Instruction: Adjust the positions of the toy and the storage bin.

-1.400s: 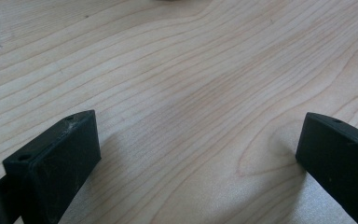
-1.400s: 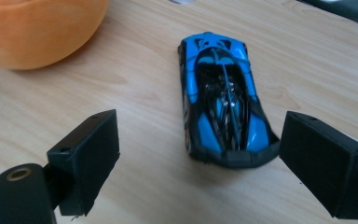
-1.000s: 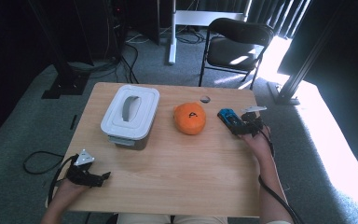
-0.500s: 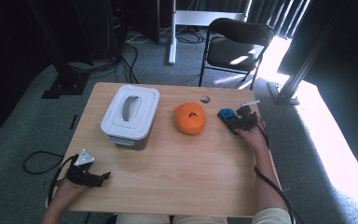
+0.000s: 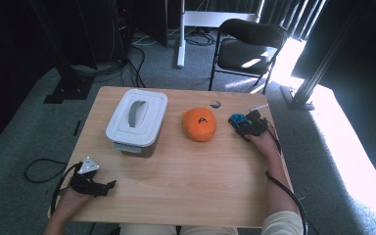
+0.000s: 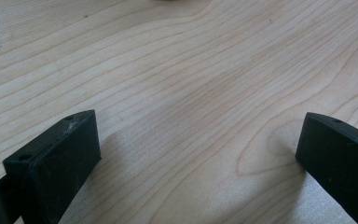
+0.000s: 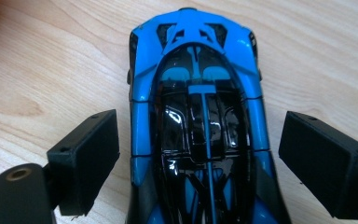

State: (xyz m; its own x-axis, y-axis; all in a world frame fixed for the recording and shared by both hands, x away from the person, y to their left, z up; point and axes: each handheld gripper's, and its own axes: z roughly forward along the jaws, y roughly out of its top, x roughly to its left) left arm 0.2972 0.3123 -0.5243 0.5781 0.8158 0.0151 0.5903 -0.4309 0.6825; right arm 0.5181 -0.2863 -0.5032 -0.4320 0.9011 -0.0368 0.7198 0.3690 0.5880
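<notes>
Toy car (image 7: 200, 130) is being straddled by the spread right tool (image 7: 198, 158), not yet pinched; next, jaws need closing; left tool (image 6: 196, 158) is being rested spread on table (image 6: 182, 70).

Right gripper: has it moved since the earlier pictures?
Yes. The right gripper has slid left toward the orange ball, its fingers now straddling the blue toy car.

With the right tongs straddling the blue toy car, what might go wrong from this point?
1. The right tongs stand open with a jaw on each side of the blue toy car, gaps showing on both sides. Closing off-centre may nudge the car sideways on its wheels.
2. The car's body looks glossy and curved, so the flat jaws might slip on it.
3. The car sits near the table's far right edge; a push outward may roll it off.
</notes>
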